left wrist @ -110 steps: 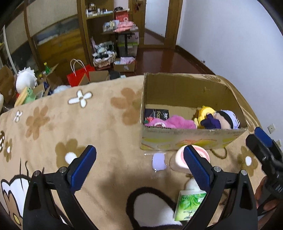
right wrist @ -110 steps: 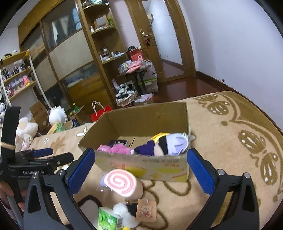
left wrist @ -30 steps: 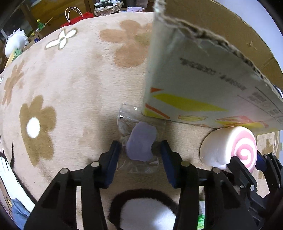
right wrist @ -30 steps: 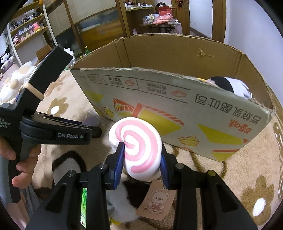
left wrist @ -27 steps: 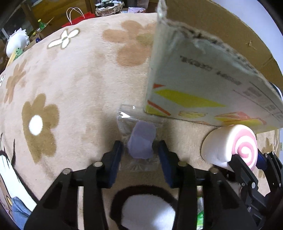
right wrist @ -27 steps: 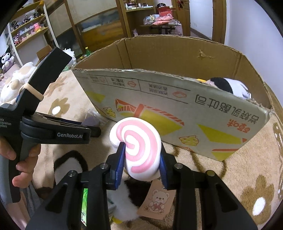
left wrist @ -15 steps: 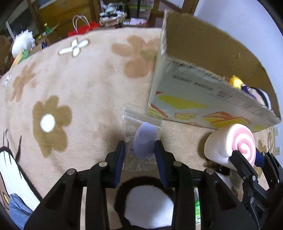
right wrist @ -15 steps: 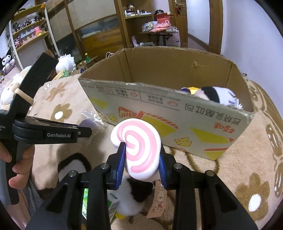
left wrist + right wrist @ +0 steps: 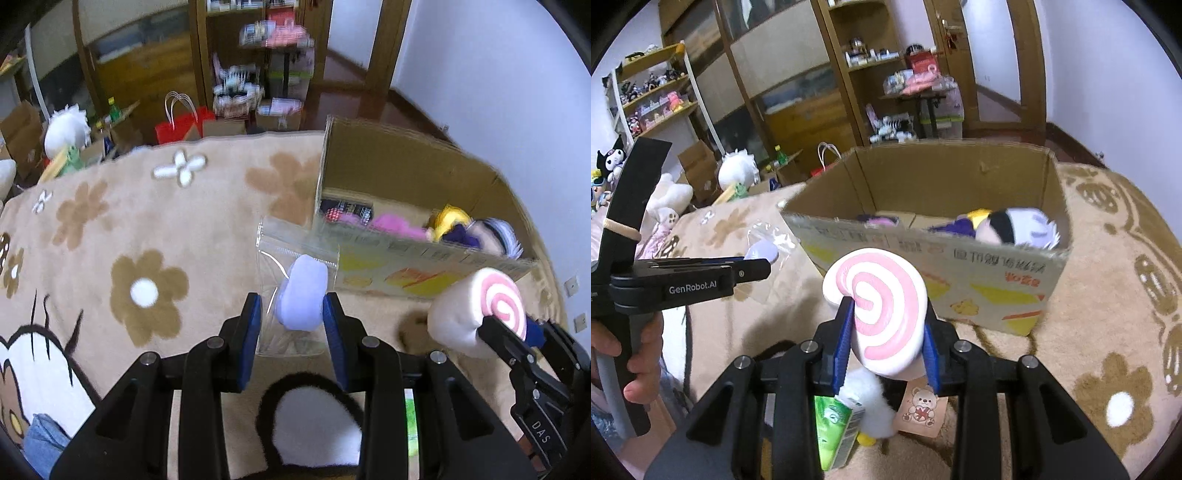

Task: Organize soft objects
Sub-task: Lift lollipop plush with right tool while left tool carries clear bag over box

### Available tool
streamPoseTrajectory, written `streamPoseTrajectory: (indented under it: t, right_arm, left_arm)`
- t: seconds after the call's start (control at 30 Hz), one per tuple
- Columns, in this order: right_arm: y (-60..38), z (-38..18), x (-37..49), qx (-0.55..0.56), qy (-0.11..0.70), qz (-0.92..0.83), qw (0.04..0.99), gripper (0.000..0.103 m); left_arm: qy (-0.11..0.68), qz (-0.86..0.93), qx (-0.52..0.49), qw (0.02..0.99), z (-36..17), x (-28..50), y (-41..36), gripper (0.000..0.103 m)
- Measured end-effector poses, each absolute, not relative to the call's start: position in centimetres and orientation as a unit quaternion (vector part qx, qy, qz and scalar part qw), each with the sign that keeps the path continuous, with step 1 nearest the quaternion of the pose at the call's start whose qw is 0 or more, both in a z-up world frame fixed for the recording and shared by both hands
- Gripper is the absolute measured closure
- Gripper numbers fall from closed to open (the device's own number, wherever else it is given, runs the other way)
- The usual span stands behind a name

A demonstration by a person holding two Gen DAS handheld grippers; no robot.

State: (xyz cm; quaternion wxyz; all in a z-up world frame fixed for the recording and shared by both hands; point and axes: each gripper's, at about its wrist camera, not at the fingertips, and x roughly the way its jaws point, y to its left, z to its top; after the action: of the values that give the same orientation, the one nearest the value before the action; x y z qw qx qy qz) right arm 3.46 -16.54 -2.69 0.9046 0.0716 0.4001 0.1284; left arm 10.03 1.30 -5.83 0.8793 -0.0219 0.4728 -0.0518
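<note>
While both tongs are clamped on soft things, the box (image 9: 960, 269) is found just ahead of them. A pink swirl roll (image 9: 877, 308) is squeezed by the right tongs (image 9: 886, 347), held up near the box's front wall, a little to its left half. A purple pad in a clear bag (image 9: 301, 297) is pinched by the left tongs (image 9: 291, 321), by the box's left front corner. The box's long side runs across the view, so both loads must be lifted over the front wall. The roll looks round and squashy. Plush toys (image 9: 1004, 225) are seen inside the box.
</note>
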Motion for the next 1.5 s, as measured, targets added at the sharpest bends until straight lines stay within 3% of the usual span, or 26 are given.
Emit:
streamPoseTrajectory:
  t: [0.43, 0.77, 1.5]
  right_arm:
    - [-18.0, 2.9, 1.1, 0.075, 0.289, 0.098, 0.949, 0.068]
    - [-19.3, 4.0, 2.5, 0.078, 0.263, 0.07, 0.959, 0.068]
    - [-19.7, 0.7, 8.2, 0.084, 0.279, 0.056, 0.955, 0.06]
  left_arm:
    - [0.359, -0.107, -0.012, 0.927, -0.8, 8.9, -0.3, 0.07]
    - [0.309, -0.114, -0.007, 0.944, 0.3, 10.6, -1.1, 0.07]
    - [0.358, -0.134, 0.012, 0.924, -3.8, 15.3, -3.1, 0.069]
